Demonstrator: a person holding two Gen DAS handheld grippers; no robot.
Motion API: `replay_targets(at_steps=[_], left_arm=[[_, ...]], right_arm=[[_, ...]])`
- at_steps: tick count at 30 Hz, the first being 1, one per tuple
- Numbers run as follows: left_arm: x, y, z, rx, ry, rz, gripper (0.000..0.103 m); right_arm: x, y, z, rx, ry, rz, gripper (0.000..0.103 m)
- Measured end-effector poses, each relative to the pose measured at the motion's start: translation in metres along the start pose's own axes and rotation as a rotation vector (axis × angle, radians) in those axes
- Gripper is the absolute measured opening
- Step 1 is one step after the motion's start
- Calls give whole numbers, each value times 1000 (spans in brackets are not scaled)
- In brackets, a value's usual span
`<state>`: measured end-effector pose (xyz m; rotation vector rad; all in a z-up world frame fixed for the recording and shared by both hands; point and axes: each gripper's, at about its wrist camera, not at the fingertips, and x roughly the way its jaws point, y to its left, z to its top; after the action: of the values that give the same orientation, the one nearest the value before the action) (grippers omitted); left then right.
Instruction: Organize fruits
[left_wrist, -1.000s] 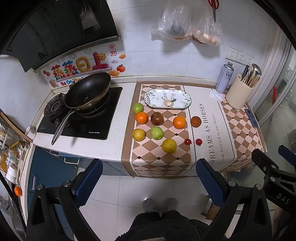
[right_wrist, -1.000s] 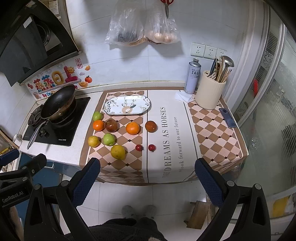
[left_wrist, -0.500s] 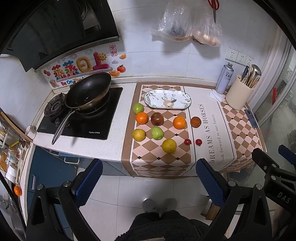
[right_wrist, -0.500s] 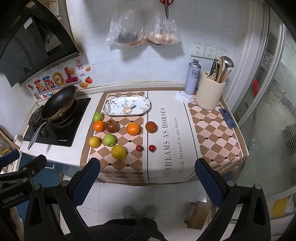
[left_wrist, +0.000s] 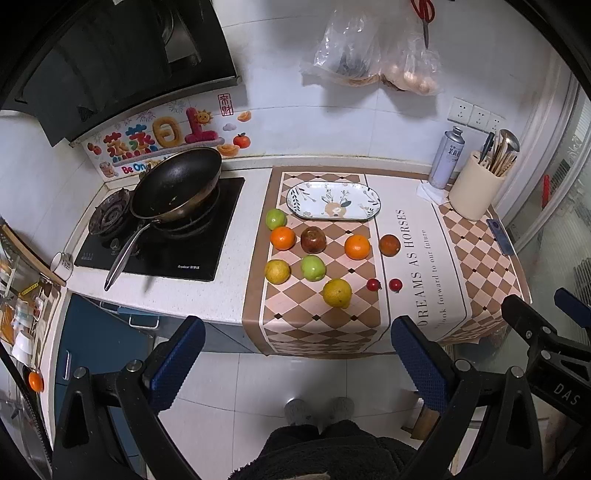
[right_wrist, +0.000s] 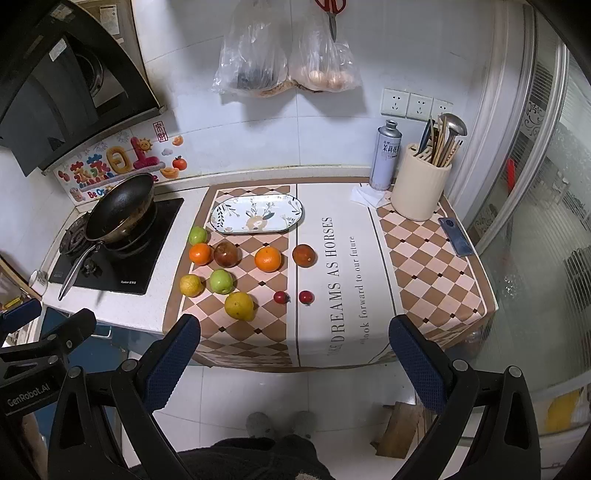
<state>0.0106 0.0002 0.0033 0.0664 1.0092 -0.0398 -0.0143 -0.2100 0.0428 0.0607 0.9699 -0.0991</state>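
Note:
Several fruits lie loose on a checkered cloth (left_wrist: 314, 317) on the counter: oranges (left_wrist: 283, 238) (left_wrist: 357, 246), green apples (left_wrist: 276, 218) (left_wrist: 313, 267), yellow citrus (left_wrist: 337, 292) (left_wrist: 277, 271), a dark red fruit (left_wrist: 313, 239), a brown-orange fruit (left_wrist: 389, 245) and two small red fruits (left_wrist: 373, 284) (left_wrist: 395, 284). An empty oval patterned plate (left_wrist: 333, 201) sits behind them. My left gripper (left_wrist: 295, 347) and right gripper (right_wrist: 295, 343) are both open and empty, held back from the counter above the floor. The fruits (right_wrist: 267, 259) and plate (right_wrist: 256, 214) also show in the right wrist view.
A black pan (left_wrist: 177, 182) sits on the stove at the left. A spray can (left_wrist: 446, 157), a utensil holder (left_wrist: 476, 192) and a phone (left_wrist: 499, 236) stand at the right. Plastic bags (left_wrist: 373, 62) hang on the wall.

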Motion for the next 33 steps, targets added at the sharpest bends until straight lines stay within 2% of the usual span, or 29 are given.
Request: replay_targets(at_steps=[33], left_arm=[[-7, -6, 10, -7, -17, -6, 103]], right_arm=[[-4, 0, -2, 7, -11, 13, 103]])
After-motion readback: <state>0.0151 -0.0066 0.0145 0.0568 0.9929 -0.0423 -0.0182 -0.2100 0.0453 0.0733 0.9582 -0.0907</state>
